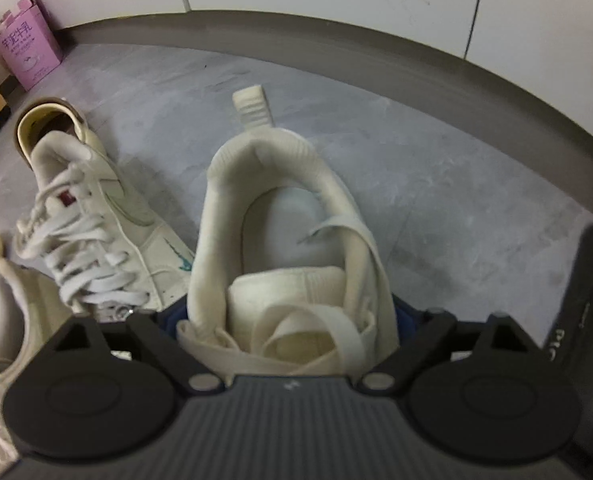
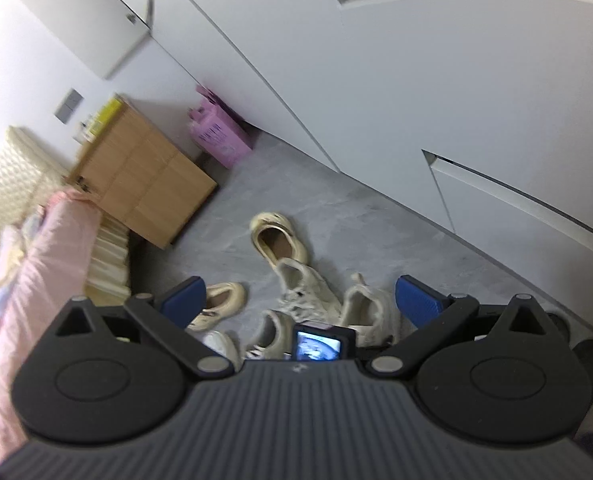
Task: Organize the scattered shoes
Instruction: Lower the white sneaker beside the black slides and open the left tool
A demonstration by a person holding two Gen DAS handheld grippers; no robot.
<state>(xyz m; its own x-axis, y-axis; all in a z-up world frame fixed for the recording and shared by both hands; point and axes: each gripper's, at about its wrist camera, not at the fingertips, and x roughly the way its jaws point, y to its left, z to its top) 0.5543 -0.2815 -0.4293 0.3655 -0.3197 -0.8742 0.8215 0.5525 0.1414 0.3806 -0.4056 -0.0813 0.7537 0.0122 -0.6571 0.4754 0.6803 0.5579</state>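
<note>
The left gripper [image 1: 286, 320] straddles the cream sneaker [image 1: 288, 240] on the grey floor [image 1: 436, 184], its fingers astride the laced midfoot, apparently touching; I judge a pickup is starting, needing a firm squeeze. The right gripper [image 2: 298, 300] hangs spread and empty, while a laced sneaker [image 1: 96, 220] crowds the left.

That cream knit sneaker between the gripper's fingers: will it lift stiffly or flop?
The cream knit sneaker probably flops: its soft collar already sags and folds. The loose flat laces may dangle. It looks light, so the left gripper should lift it easily.
</note>
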